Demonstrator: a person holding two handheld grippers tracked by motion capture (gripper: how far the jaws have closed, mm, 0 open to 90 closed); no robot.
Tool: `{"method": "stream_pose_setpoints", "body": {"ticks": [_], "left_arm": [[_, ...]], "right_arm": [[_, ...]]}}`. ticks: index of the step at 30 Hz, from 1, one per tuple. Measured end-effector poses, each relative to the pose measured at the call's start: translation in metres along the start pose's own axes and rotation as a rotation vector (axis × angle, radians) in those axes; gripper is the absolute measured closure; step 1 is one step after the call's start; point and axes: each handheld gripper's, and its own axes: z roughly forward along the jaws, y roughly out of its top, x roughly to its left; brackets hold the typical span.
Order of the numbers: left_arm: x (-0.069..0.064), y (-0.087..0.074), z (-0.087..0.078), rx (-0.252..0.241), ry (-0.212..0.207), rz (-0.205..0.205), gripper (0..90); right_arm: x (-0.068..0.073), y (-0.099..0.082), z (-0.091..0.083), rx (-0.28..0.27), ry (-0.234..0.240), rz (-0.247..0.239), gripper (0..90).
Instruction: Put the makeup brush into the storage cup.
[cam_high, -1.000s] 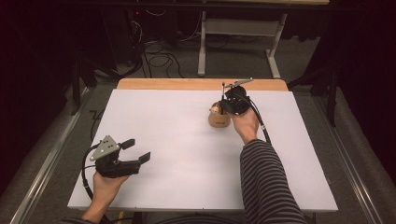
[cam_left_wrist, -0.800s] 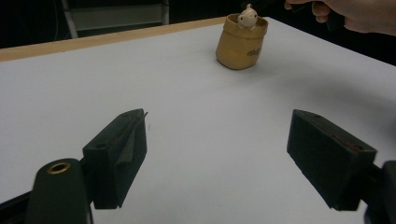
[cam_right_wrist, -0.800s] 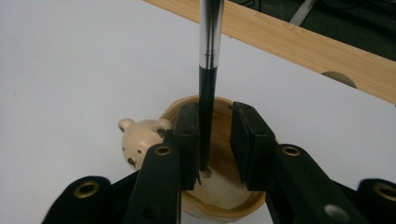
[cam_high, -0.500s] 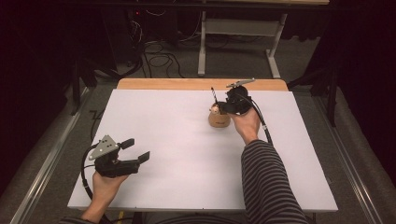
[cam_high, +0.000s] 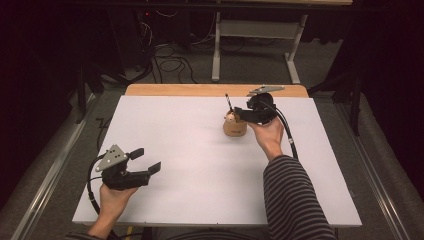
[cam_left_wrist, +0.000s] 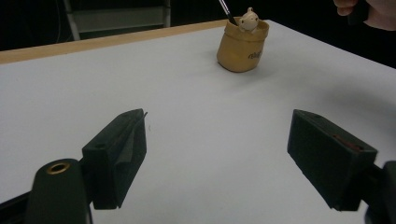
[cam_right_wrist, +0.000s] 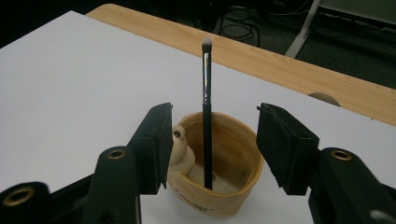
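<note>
Two grippers work over my white table (cam_high: 200, 150), with a tan cup (cam_high: 234, 126) as the one landmark on it; the cup stands toward the far side of the sheet, near the bare wooden strip (cam_high: 200, 90) along the far edge; a thin black brush (cam_right_wrist: 206, 116) stands almost upright inside the cup, bristle tip up, its foot resting on the cup's floor; a small pale figure (cam_right_wrist: 180, 151) sits on the cup's rim, to the left of the brush as my right gripper view has it. My right gripper (cam_high: 241, 114) is held just beside the cup, on its right in the high view, the hand (cam_high: 270, 135) and a striped sleeve (cam_high: 292, 200) reaching in from the near edge; its jaws stand apart, one on each side of the cup's mouth, with the brush between them and touching neither; nothing is clamped. My left gripper (cam_high: 145, 159) hangs well apart from the cup, near the table's near-left corner, held in the other hand (cam_high: 112, 200); its jaws are spread wide and empty over bare white surface; from its own camera the cup (cam_left_wrist: 242, 44) shows far off, with lettering on its side too small for me to read.
</note>
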Motion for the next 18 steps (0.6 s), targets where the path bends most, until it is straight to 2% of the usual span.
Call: {"method": "stream_pose_setpoints", "body": {"ticks": [9, 18], "left_arm": [[0.0, 0.0, -0.001, -0.001, 0.0, -0.002, 20.1], [0.0, -0.001, 0.0, 0.003, 0.001, -0.002, 20.2]], "right_arm": [[-0.004, -0.004, -0.01, -0.022, -0.004, 0.014, 44.8], [-0.004, -0.006, -0.022, -0.04, -0.002, 0.005, 43.4]]}}
